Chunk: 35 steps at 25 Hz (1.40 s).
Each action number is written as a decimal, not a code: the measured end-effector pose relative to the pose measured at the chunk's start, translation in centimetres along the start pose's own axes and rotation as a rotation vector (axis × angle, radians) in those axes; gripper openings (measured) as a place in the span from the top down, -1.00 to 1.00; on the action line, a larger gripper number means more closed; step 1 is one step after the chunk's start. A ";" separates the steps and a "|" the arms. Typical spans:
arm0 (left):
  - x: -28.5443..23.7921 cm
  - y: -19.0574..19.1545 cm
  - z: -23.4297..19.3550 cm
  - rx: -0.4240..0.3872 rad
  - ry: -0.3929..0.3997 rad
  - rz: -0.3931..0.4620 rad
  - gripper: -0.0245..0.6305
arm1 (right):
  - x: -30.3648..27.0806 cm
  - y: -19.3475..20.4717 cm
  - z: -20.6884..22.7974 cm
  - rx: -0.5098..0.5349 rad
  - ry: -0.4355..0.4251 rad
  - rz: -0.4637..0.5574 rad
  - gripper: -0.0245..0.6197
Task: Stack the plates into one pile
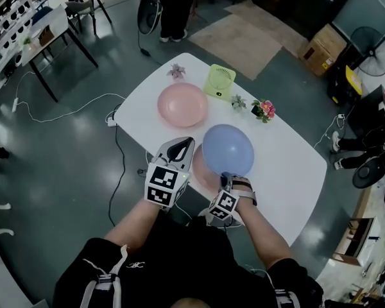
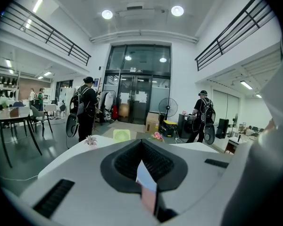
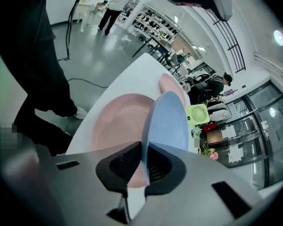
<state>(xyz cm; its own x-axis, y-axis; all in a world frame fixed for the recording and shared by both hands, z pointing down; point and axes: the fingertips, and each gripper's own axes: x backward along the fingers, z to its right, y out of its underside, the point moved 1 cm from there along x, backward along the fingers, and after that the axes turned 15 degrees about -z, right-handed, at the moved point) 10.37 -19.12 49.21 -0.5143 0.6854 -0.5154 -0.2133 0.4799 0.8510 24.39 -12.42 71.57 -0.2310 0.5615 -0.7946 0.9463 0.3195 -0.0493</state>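
Right gripper (image 1: pixel 227 176) is clamping the blue plate (image 1: pixel 228 147) by its six-o'clock rim, directly over the near pink plate (image 1: pixel 202 172), which the left gripper (image 1: pixel 186 147) is pinching; far pink plate (image 1: pixel 182 104) is lying at eleven o'clock.

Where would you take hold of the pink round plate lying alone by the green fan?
I'd grip the pink round plate by its near rim, coming from the person's side: it lies flat, its thin lip fits the jaws, and the green fan crowds its far side.
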 end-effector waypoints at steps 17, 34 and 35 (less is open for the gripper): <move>-2.0 0.8 1.6 -0.027 0.078 -0.028 0.89 | -0.8 -1.3 -6.1 -0.178 -0.355 0.013 0.74; -1.2 0.3 0.4 -0.016 0.051 -0.022 0.89 | 1.0 -3.3 -4.9 -0.556 -0.740 0.151 0.36; -1.1 0.2 0.4 -0.017 0.050 -0.019 0.89 | 1.4 -3.6 -3.9 -0.611 -0.734 0.193 0.36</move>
<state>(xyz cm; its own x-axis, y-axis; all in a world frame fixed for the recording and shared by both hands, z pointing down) 11.24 -19.58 49.93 -0.5508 0.6478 -0.5264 -0.2371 0.4833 0.8428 19.83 -9.82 72.97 0.3099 0.0969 -0.9458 0.6251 0.7288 0.2794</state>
